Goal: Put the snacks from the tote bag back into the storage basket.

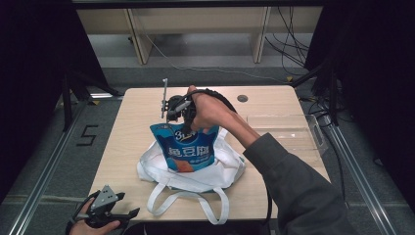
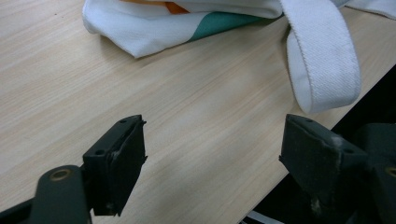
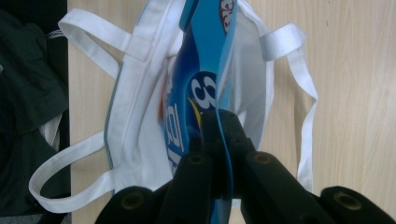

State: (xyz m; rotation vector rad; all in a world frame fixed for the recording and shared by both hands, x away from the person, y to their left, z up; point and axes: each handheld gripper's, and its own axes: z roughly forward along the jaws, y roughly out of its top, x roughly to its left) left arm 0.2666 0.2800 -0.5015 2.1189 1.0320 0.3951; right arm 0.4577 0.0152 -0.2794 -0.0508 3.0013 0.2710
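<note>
A blue snack pouch [image 1: 187, 152] with white lettering stands upright, its lower part inside a white cloth tote bag [image 1: 227, 169] in the middle of the wooden table [image 1: 139, 110]. My right gripper [image 1: 177, 121] comes down from above and is shut on the pouch's top edge. In the right gripper view the jaws of the right gripper [image 3: 219, 128] pinch the thin edge of the pouch [image 3: 205, 79], with the tote bag [image 3: 135, 116] spread open below it. My left gripper [image 1: 117, 213] hovers at the table's near left corner, open and holding nothing, left gripper [image 2: 212, 149].
A clear plastic tray [image 1: 288, 131] sits on the right side of the table. The tote's handles [image 1: 188, 200] trail toward the near edge, and one strap [image 2: 322, 70] lies just ahead of the left gripper. Beyond the table are wooden furniture legs [image 1: 139, 44] and cables.
</note>
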